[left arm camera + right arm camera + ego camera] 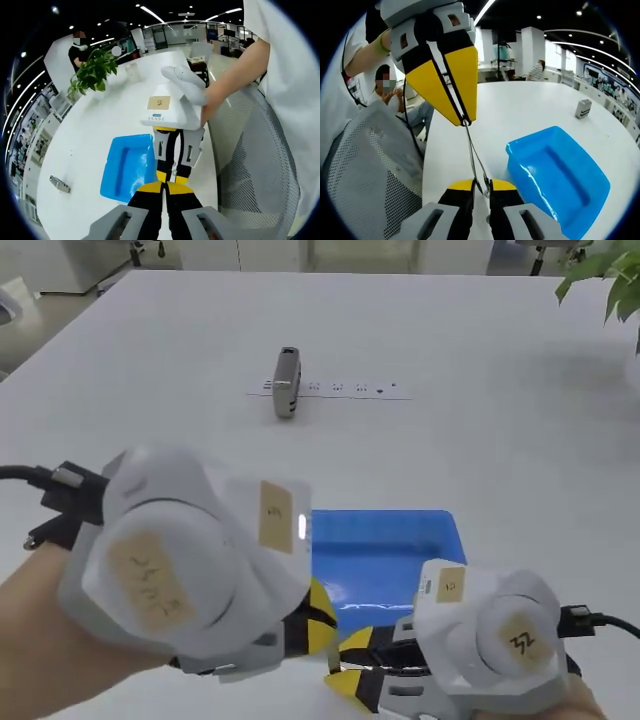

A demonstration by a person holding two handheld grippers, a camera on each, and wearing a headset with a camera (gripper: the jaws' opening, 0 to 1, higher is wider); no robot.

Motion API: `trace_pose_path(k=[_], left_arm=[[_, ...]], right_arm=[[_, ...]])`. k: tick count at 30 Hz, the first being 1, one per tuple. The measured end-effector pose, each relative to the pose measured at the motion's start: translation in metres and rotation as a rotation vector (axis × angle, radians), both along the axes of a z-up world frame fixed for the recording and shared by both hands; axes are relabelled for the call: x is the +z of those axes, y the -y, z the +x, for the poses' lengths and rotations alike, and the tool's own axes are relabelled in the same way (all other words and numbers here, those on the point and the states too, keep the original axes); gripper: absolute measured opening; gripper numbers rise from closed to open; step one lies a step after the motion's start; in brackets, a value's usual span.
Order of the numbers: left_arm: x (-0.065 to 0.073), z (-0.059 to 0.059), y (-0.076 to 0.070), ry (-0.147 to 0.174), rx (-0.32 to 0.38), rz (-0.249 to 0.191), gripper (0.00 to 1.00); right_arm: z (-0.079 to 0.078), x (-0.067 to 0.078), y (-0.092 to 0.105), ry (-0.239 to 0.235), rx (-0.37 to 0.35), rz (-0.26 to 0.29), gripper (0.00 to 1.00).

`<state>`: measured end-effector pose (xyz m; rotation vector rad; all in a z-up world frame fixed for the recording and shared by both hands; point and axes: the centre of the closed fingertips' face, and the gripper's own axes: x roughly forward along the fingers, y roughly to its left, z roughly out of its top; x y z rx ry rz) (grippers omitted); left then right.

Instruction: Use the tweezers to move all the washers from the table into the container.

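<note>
Right now I have both tools low over the near edge of the white surface point(480, 420), nose to nose. In the right gripper view, the right hand-held gripper point(482, 186) has its yellow-tipped jaws pressed together on one end of the tweezers point(472, 150). The left hand-held gripper point(464, 120) comes in from above with its jaws pinching the other end. The thin metal arms of the tweezers run straight between the two. The blue container point(560, 175) sits just beside them, its floor bare (nothing in it that I can make out). In the head view, well beyond the container, a grey device point(287, 382) stands on a pale strip point(340, 390). That strip carries small dark specks point(380, 392), too small for me to tell whether they are washers.
</note>
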<state>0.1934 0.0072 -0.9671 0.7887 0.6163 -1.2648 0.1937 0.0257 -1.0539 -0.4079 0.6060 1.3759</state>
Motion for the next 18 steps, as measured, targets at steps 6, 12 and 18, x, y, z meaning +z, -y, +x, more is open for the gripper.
trace_pose_path(k=[6,12,18], left_arm=[[0.000,-0.004,-0.001,-0.025,-0.021,-0.001,0.00],[0.000,-0.005,0.000,-0.045,-0.052,-0.003,0.00],[-0.002,0.003,0.002,-0.079,0.025,-0.038,0.00]], right_arm=[[0.000,0.005,0.001,0.009,-0.004,0.008,0.09],[-0.001,0.029,-0.014,0.033,0.035,0.101,0.19],[0.000,0.026,-0.017,0.041,0.084,0.077,0.05]])
